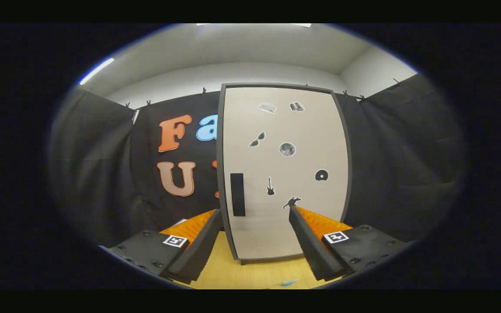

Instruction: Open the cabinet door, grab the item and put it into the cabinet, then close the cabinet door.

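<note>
Jaws apart, gripper [255,209] facing upright closed cabinet [286,130]

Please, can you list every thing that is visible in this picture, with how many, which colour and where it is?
cabinet: one, dark grey frame, standing on the table just beyond the fingers.
cabinet door: one, off-white, shut, facing the camera.
door handle: one, black, upright bar near the door's left edge.
stickers: about seven, black, grey and white, spread over the door.
table: one, yellowish wood, under the cabinet and the fingers.
small object: one, light blue, on the table between the fingers; too small to tell what it is.
booth wall: black cloth, behind and beside the cabinet.
ceiling light: one strip, white, above the cloth on the left.
gripper: one, fingers open, nothing between them, pointing at the door.
</note>
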Demonstrator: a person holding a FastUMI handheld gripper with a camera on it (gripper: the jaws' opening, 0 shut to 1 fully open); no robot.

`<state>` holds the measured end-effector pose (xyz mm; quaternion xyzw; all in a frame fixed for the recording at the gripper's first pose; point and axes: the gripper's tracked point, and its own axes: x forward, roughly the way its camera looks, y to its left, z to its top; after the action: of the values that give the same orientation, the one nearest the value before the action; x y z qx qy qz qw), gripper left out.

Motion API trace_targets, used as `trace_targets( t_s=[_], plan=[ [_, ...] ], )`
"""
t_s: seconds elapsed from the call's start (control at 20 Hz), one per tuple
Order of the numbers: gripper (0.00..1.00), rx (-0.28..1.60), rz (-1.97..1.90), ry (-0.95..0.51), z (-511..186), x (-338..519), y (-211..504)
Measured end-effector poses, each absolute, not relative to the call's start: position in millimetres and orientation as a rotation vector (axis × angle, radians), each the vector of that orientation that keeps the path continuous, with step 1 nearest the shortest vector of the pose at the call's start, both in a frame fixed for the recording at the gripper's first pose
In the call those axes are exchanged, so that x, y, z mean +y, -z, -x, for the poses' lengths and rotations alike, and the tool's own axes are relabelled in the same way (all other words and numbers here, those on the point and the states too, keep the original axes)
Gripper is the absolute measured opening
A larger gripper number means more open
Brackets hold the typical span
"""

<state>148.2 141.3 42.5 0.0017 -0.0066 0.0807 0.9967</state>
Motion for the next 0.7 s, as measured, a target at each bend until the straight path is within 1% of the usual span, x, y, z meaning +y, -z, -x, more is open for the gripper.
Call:
trace_targets(
  t_s=[0.4, 0.7],
  plan=[
    [0.98, 0.067, 0.022, -0.157, -236.2, 179.4, -27.7],
    [0.98, 0.129, 0.013, -0.162, -279.3, 194.8, -8.7]
  ],
)
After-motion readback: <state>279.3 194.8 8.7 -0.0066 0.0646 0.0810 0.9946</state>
